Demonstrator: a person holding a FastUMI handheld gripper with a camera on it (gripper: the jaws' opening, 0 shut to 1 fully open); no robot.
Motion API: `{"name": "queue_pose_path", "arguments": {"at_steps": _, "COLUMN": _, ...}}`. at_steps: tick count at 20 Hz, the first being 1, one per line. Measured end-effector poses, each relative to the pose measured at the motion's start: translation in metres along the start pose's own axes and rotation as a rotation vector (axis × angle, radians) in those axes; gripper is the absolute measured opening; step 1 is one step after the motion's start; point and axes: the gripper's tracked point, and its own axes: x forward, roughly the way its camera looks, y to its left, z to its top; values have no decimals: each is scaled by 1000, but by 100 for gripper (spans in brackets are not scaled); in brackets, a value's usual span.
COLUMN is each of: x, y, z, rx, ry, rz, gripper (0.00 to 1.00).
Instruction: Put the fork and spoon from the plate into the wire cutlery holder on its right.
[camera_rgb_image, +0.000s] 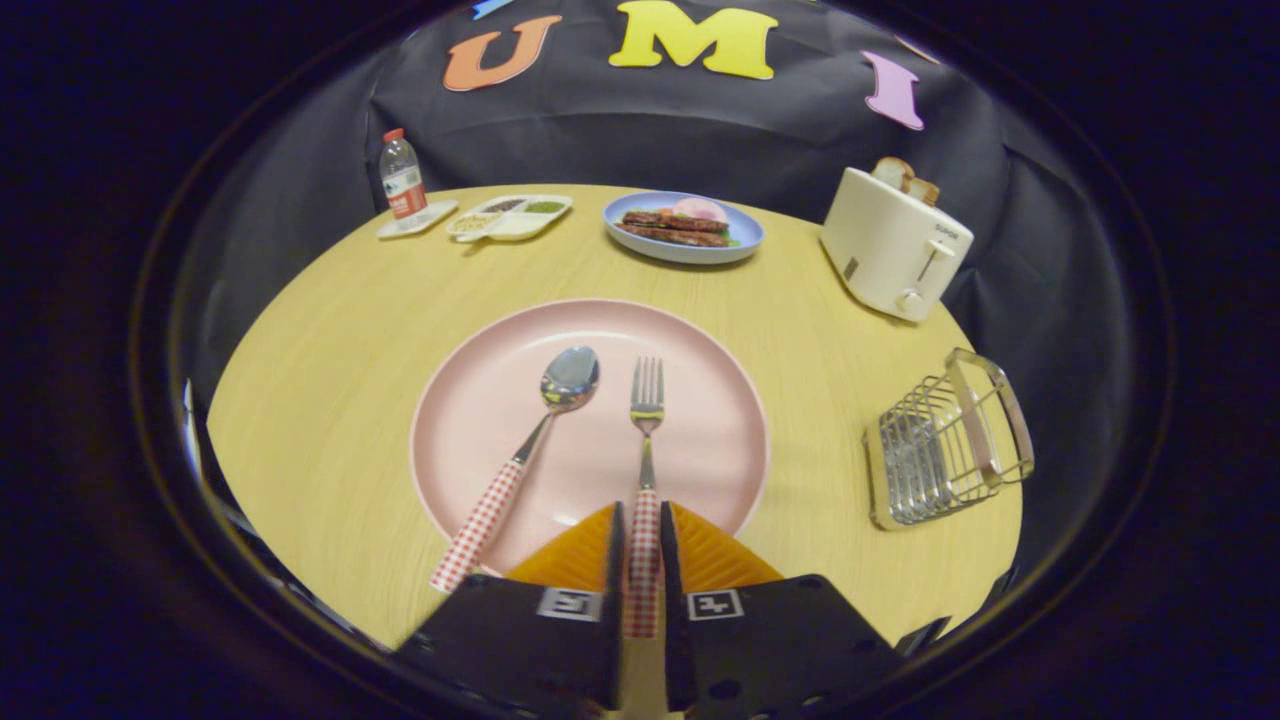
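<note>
A pink plate (690, 340) lies on the round wooden table (330, 380) just ahead of my fingers. On it are a spoon (566, 383) on the left and a fork (647, 398) on the right, both with red-checked handles pointing toward me. My gripper (641, 516) is down at the plate's near rim, and the fork's handle runs straight between the two fingers, which press against its sides. The fork's tines still rest on the plate. The wire cutlery holder (945, 440) stands on the table to the right of the plate, beside the table's edge.
Beyond the plate are a cream toaster (893, 245) with bread in it at the far right, a blue plate of food (683, 226), a white divided dish (510, 216) and a small water bottle (402, 180) on a tray. Bare tabletop separates plate and holder.
</note>
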Motion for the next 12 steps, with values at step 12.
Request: {"name": "queue_pose_path", "arguments": {"at_steps": 12, "x": -61, "y": -20, "z": 39, "rx": 121, "ry": 34, "rz": 72, "gripper": 2}}
